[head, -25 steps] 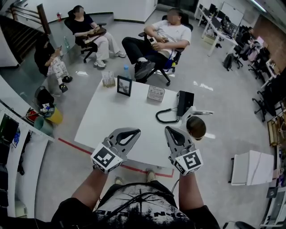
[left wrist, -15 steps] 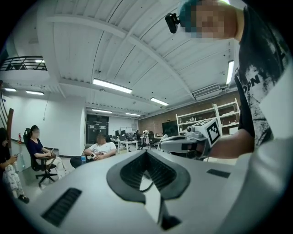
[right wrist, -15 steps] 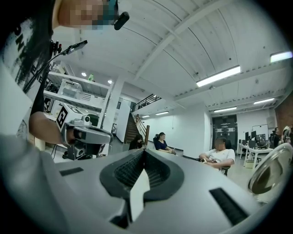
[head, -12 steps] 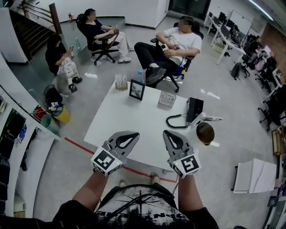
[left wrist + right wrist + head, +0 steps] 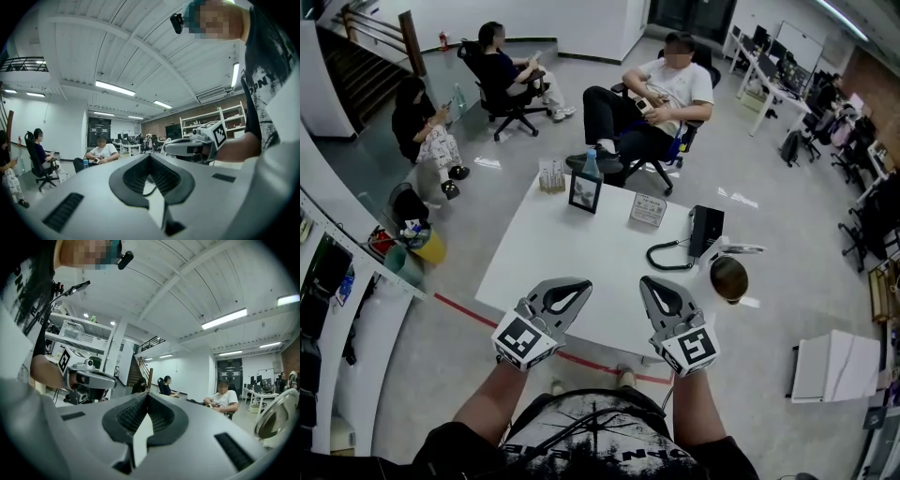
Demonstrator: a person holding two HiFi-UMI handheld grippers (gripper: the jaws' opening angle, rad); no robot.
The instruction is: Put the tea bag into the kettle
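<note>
A black-framed picture [image 5: 585, 192], black corded box [image 5: 705, 230] and round open kettle [image 5: 729, 278] edge the white office tabletop [image 5: 572, 253], apart from the grey left gripper [image 5: 572, 283] and right gripper [image 5: 656, 281], fingers pressed together, empty.

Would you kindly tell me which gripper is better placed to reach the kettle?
Right: the right gripper is nearer the kettle at the table's right edge, while the left gripper is farther off. Both are shut, empty.

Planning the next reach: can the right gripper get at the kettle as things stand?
Probably yes: the kettle stands at the right edge of the table, just ahead-right of the right gripper, with nothing between them. The gripper's jaws are shut and empty.
</note>
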